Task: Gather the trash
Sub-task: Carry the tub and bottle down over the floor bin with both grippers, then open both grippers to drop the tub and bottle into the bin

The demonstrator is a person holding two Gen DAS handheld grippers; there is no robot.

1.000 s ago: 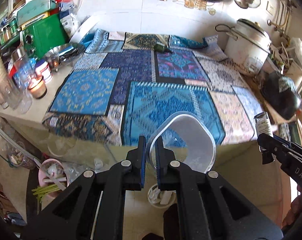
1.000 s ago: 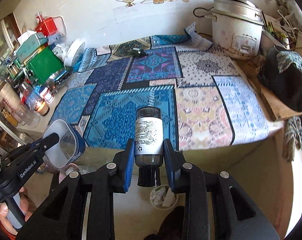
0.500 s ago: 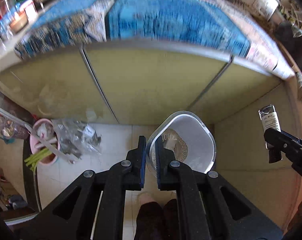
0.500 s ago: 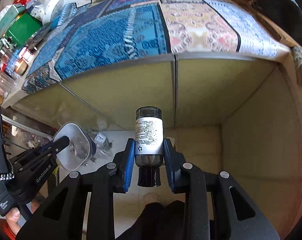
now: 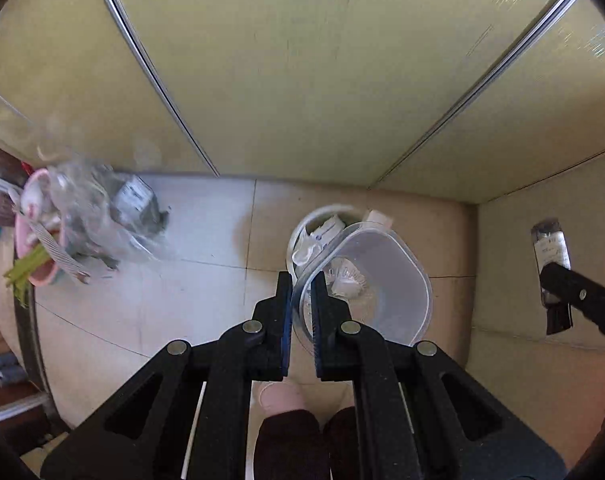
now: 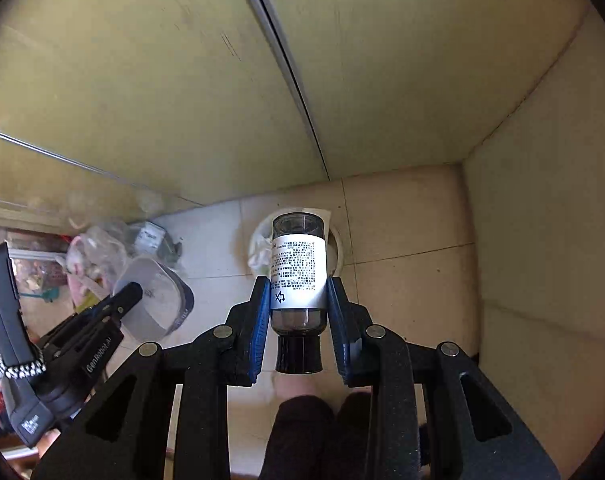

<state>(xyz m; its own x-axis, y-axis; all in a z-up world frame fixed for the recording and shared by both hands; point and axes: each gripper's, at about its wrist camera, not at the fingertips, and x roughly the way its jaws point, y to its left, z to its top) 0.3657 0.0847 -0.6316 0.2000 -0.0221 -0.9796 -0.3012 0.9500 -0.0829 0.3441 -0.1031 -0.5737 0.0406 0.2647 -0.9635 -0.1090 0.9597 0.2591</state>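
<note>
So both grippers have dropped way down compared with a second ago. Back then both cameras were looking across the patterned cloth on the counter; now that's gone from view and all you see is the yellowish cabinet doors (image 5: 302,80) and the tiled floor (image 5: 190,280).

The left gripper (image 5: 301,280) is still clamped on the wall of the clear plastic container (image 5: 386,280), jaws nearly closed with just the thin rim pinched between them. Same grip as before, nothing slipped. The container now hangs right over the small white trash bin (image 5: 314,232) on the floor, overlapping its near right side in the left camera. You can see crumpled white paper in the bin through the plastic.

The right gripper (image 6: 298,284) is still squeezing the dark bottle (image 6: 298,268) with the white printed label, pads on both sides of the label, black cap pointing back toward the camera. In the right camera the bottle sits straight over the same bin (image 6: 258,240), covering most of it.

Off to the far left on the floor there's a clear plastic bag (image 5: 98,216) of stuff beside a pink tub (image 5: 38,276). The person's dark trouser legs (image 5: 294,440) and a foot show at the near edge between the fingers.
</note>
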